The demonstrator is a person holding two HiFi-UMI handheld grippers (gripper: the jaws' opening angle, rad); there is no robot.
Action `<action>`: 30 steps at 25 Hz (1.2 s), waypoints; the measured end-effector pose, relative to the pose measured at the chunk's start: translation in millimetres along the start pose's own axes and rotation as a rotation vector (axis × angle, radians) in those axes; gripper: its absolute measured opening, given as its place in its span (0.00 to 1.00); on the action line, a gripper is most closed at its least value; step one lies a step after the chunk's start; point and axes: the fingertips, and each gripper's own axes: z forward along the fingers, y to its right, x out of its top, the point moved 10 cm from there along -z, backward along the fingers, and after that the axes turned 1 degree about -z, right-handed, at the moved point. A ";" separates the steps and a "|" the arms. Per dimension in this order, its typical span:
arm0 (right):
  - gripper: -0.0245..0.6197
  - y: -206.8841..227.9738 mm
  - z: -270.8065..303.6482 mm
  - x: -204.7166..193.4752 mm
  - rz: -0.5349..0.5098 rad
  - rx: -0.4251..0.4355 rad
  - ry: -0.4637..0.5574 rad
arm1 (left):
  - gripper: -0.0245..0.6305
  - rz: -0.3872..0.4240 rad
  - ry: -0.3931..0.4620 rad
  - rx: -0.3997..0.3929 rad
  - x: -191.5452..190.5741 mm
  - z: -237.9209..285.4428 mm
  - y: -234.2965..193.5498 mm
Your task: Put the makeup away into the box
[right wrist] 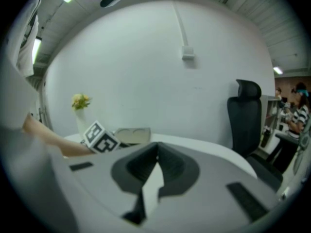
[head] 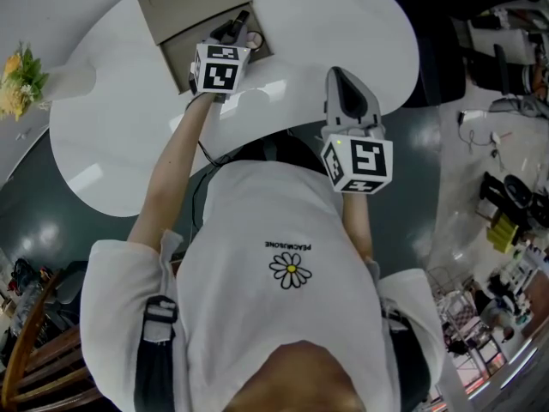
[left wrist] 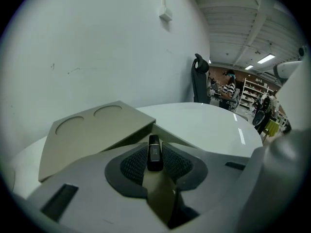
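The left claw [left wrist: 154,161] is clamped on a small black makeup stick [left wrist: 154,149]. The stick sits upright between the ribbed pads, pinched on both sides, with its far end poking out past the tips. That claw is held over the right side of the beige box [head: 184,11], which stands at the far edge of the white table [head: 129,136]. In the left gripper view the stick's far end points at the spot where the box's flat top, with its two round hollows, drops away into a lower part. Whether the stick touches the box cannot be told. In the head view the left claw's marker cube [head: 220,67] hides most of that corner. The right claw [head: 341,80] is held nearer the person, above the table's near edge and well apart from the box. Its jaws are closed together with nothing between them. A vase of yellow flowers [head: 21,75] stands off to the left of the table.
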 end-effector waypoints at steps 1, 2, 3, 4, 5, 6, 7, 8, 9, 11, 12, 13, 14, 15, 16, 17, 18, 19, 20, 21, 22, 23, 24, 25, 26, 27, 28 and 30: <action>0.08 -1.3 0.5 -0.3 -0.002 0.002 -0.001 | 0.20 -0.005 -0.020 -0.005 -1.1 1.2 -1.7; 0.08 -2.2 0.5 -0.8 -0.004 0.003 -0.003 | 0.20 -0.017 -0.033 -0.012 -1.4 1.8 -3.2; 0.08 -2.5 0.1 -1.4 -0.006 0.003 -0.004 | 0.20 -0.032 -0.042 -0.020 -1.5 2.3 -4.4; 0.08 -2.4 -0.6 -2.1 -0.007 0.002 -0.005 | 0.20 -0.048 -0.050 -0.027 -1.6 3.0 -5.5; 0.08 -1.9 -1.4 -2.7 -0.007 0.000 -0.006 | 0.20 -0.063 -0.060 -0.030 -2.1 3.7 -6.4; 0.08 -1.4 -2.4 -3.0 -0.006 -0.002 -0.006 | 0.20 -0.077 -0.070 -0.028 -2.6 4.2 -7.2; 0.08 -0.8 -3.2 -3.0 -0.006 -0.003 -0.006 | 0.20 -0.087 -0.077 -0.021 -3.0 4.4 -8.0; 0.08 -0.2 -3.9 -2.7 -0.007 -0.004 -0.005 | 0.20 -0.093 -0.081 -0.014 -3.1 4.4 -8.4; 0.08 0.4 -4.4 -2.3 -0.007 -0.005 -0.003 | 0.20 -0.096 -0.083 -0.007 -2.9 4.4 -8.6; 0.08 0.7 -4.6 -1.7 -0.007 -0.004 -0.002 | 0.21 -0.092 -0.084 0.000 -2.8 4.4 -8.8; 0.08 0.5 -4.6 -1.5 -0.008 -0.003 -0.001 | 0.21 -0.091 -0.084 0.002 -3.0 4.3 -8.7; 0.08 0.5 -4.7 -1.4 -0.008 -0.001 0.000 | 0.23 -0.091 -0.084 0.002 -3.2 4.3 -8.5; 0.08 0.7 -4.8 -1.2 -0.009 0.000 0.001 | 0.24 -0.093 -0.085 0.001 -3.4 4.4 -8.2; 0.08 1.0 -5.0 -1.1 -0.009 0.001 0.001 | 0.24 -0.095 -0.086 0.001 -3.5 4.5 -7.9; 0.08 1.4 -5.0 -1.0 -0.009 0.003 0.001 | 0.24 -0.096 -0.086 0.002 -3.6 4.5 -7.7; 0.08 1.6 -4.9 -1.0 -0.009 0.004 0.001 | 0.24 -0.096 -0.086 0.004 -3.5 4.3 -7.6; 0.08 1.7 -4.7 -0.9 -0.009 0.005 0.000 | 0.24 -0.095 -0.085 0.007 -3.2 3.7 -7.6; 0.08 1.8 -4.5 -0.6 -0.008 0.005 0.001 | 0.24 -0.095 -0.083 0.009 -2.5 2.9 -7.7; 0.08 2.0 -4.4 -0.3 -0.007 0.006 0.001 | 0.24 -0.096 -0.079 0.011 -1.5 1.9 -7.6; 0.08 2.3 -4.4 -0.1 -0.007 0.007 0.003 | 0.24 -0.098 -0.072 0.011 0.0 0.6 -7.2; 0.08 2.6 -4.3 0.3 -0.007 0.008 0.006 | 0.24 -0.101 -0.064 0.012 2.0 -1.0 -6.8; 0.08 2.9 -4.1 0.9 -0.008 0.011 0.009 | 0.24 -0.104 -0.054 0.012 4.7 -3.1 -6.3; 0.08 3.2 -3.6 2.0 -0.010 0.015 0.013 | 0.24 -0.105 -0.044 0.013 8.3 -5.7 -5.8; 0.08 3.6 -2.5 3.6 -0.015 0.019 0.017 | 0.24 -0.105 -0.032 0.015 12.7 -8.8 -5.3; 0.08 3.8 -0.9 5.8 -0.023 0.025 0.023 | 0.24 -0.102 -0.019 0.021 17.7 -12.7 -5.1; 0.08 4.1 1.2 8.6 -0.032 0.031 0.032 | 0.21 -0.098 -0.004 0.031 23.0 -17.6 -5.2; 0.08 4.3 3.9 12.2 -0.041 0.038 0.043 | 0.19 -0.093 0.016 0.046 28.5 -23.6 -5.8; 0.08 4.6 10.1 21.8 -0.056 0.053 0.072 | 0.13 -0.085 0.069 0.078 40.3 -38.1 -7.1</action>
